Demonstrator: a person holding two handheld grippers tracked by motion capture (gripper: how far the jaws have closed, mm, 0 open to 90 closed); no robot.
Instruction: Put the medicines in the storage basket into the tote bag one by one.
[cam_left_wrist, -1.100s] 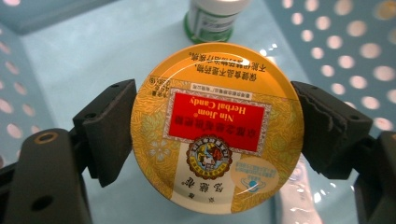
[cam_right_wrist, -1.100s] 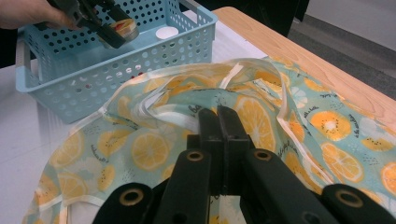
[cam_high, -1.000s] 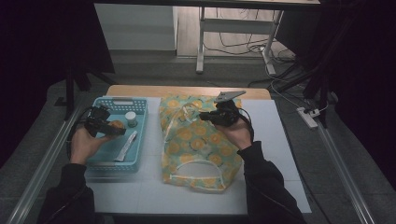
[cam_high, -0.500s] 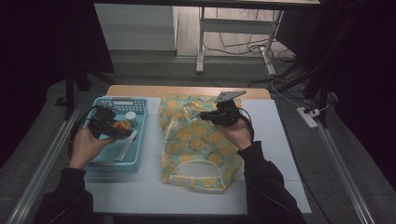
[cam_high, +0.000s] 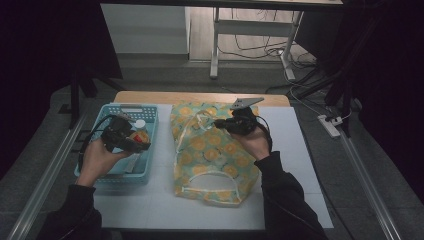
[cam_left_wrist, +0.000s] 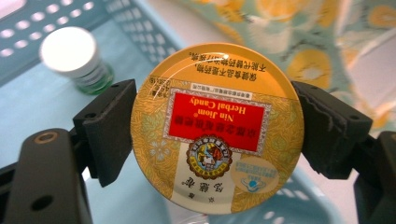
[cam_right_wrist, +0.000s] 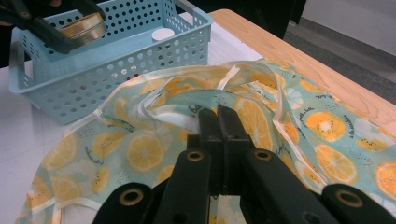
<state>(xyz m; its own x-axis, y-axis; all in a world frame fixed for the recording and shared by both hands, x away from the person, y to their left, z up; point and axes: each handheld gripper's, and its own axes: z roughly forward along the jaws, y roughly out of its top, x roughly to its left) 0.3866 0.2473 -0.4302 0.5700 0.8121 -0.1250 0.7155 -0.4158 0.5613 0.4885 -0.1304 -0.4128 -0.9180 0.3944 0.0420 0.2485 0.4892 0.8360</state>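
Left gripper (cam_high: 131, 144): jaws clamped on a round yellow candy tin (cam_left_wrist: 217, 127), one pad on each side of its rim, lid facing the camera, label upside down in the left gripper view. The tin hangs over the blue basket (cam_high: 114, 172), clear of its floor, near the wall that faces the bag. In the right gripper view the tin (cam_right_wrist: 83, 25) sits level with the basket's rim (cam_right_wrist: 112, 46).

Right gripper (cam_right_wrist: 218, 114): jaws closed together, pinching a fold of the bag's (cam_high: 210, 150) fabric near its upper edge. The fabric rises in a ridge at the pinch.

Bag: teal cloth with orange-slice print, lying flat mid-table, just beside the basket, handle cut-out toward the person.

Basket contents: a small green bottle with a white cap (cam_left_wrist: 77, 58), upright, below and beyond the tin; other items underneath cannot be made out.

Table (cam_high: 300, 165): white top, bare strip to the right of the bag and in front of the basket; wooden edge (cam_high: 200, 97) at the far side.
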